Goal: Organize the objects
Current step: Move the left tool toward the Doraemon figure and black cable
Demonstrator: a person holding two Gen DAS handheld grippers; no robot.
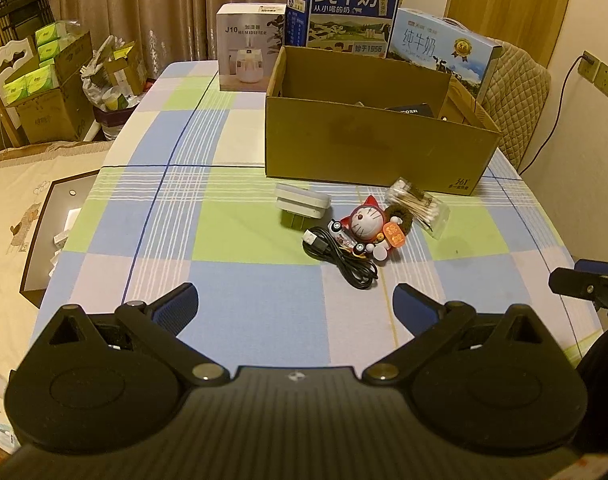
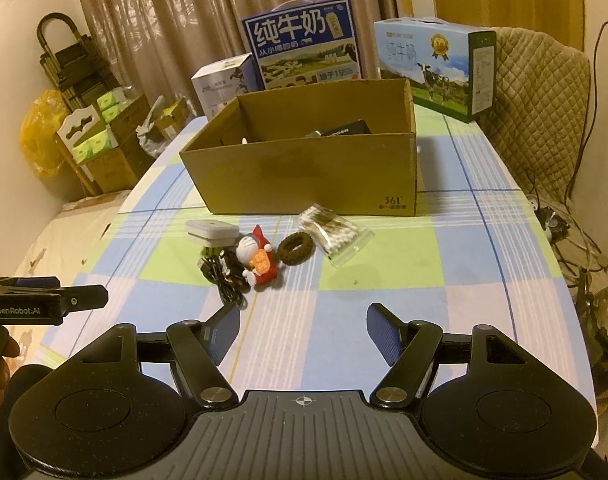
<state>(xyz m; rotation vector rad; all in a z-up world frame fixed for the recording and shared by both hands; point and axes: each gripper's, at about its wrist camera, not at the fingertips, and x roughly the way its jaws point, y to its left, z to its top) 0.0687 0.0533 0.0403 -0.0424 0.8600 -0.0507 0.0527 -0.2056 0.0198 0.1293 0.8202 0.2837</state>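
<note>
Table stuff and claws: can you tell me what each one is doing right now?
Left claw: open, empty.
Right claw: open, empty.
Cardboard box: open-topped, upright, some things inside.
Cotton swab pack: lying flat.
Cat toy: lying beside the cable.
Black cable: bundled loosely.
Hair tie: flat.
White charger: unplugged.

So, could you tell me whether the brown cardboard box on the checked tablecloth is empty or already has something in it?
Not empty: the open-topped brown cardboard box holds at least a black flat item near its back wall; the rest is hidden.
</note>
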